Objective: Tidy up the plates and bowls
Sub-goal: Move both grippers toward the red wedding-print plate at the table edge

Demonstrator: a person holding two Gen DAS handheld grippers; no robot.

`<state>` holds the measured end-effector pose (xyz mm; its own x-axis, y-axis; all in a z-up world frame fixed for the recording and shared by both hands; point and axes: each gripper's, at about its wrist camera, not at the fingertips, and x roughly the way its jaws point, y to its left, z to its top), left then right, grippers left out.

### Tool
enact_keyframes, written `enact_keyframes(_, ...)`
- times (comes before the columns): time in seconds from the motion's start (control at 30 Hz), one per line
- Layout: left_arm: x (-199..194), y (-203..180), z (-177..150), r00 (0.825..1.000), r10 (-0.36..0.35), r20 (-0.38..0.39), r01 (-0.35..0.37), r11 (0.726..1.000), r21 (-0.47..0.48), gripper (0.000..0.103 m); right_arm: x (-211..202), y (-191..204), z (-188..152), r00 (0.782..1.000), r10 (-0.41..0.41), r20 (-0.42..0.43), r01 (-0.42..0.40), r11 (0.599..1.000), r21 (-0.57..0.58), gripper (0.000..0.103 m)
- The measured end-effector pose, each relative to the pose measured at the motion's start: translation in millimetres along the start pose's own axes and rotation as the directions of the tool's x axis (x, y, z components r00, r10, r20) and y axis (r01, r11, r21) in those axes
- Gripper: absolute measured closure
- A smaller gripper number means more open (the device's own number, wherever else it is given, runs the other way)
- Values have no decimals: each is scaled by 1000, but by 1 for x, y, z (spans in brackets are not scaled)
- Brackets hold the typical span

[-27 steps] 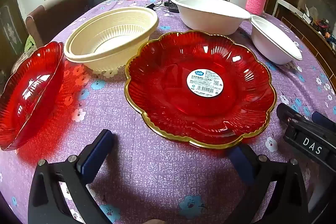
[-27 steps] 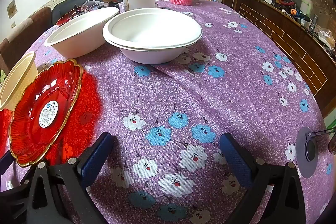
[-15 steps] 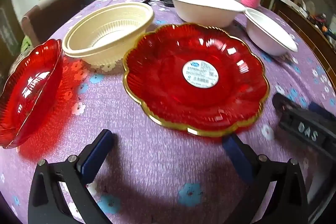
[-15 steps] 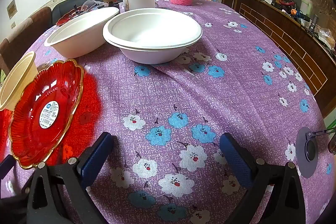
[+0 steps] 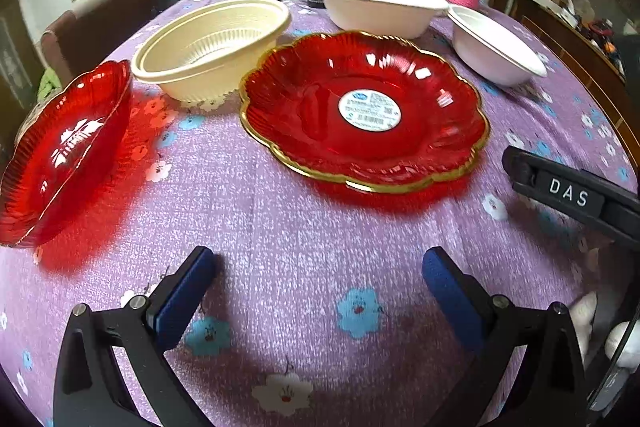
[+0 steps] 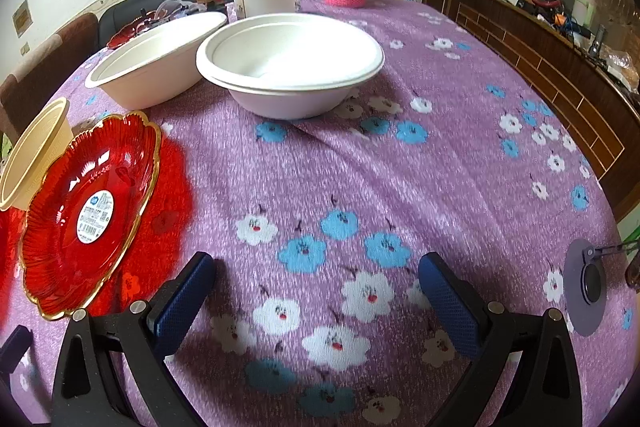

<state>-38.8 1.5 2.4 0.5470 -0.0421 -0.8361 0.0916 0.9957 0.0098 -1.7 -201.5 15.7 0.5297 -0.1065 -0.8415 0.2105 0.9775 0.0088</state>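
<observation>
Plates and bowls unsorted on tabletop (image 5: pixel 280 227), both grippers' fingers wide open, holding nothing.
Gold-rim plate (image 5: pixel 364 107) is shallow and slick: left gripper (image 5: pixel 318 277) could skid off its rim or shove it into cream bowl (image 5: pixel 212 47).

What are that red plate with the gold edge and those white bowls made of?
The red plate looks like clear moulded plastic: glossy, see-through, with a red tint cast on the cloth and a thin gilt rim; glass can't be ruled out. The white bowls look like matte pressed paper pulp or foam, dull, with no glare.
</observation>
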Motion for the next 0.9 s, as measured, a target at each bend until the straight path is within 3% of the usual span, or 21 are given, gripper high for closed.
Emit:
enact_keyframes(0.13, -5, -2, -6, 1000, -16, -12, 17, 999, 27, 0, -14, 0, -15, 999, 0, -40, -1, 1000, -12, 1)
enact_keyframes(0.27, -15, -3, -21, 999, -36, -36, 38, 998, 54, 0, -26, 5, -37, 997, 56, -55, -62, 992, -110, 1)
enact_keyframes(0.37, -32, 5, -31, 990, -126, -58, 128, 991, 33, 0, -37, 7, -56, 996, 79, -43, -85, 986, -143, 1)
enact_keyframes(0.47, -67, 27, -38, 975, -221, 24, 222, 975, -9, 0, -42, 6, -63, 995, 84, -49, -90, 984, -150, 1)
enact_keyframes(0.53, -98, 48, -42, 958, -253, 134, 257, 966, -14, 0, -47, 6, -69, 994, 92, -57, -99, 983, -153, 1)
enact_keyframes(0.6, -123, 70, -46, 943, -236, 236, 247, 969, -21, 0, -56, 8, -76, 992, 112, -53, -118, 983, -143, 1)
enact_keyframes(0.7, -154, 113, -51, 922, -136, 362, 172, 983, -68, 0, -79, 12, -77, 990, 142, 22, -137, 980, -145, 1)
enact_keyframes(0.8, -173, 158, -58, 907, -29, 420, 94, 986, -136, 0, -110, 24, -77, 978, 152, 145, -125, 976, -177, 1)
enact_keyframes(0.9, -190, 202, -67, 873, 91, 480, 19, 976, -219, 0, -141, 43, -72, 946, 171, 275, -114, 971, -211, 0)
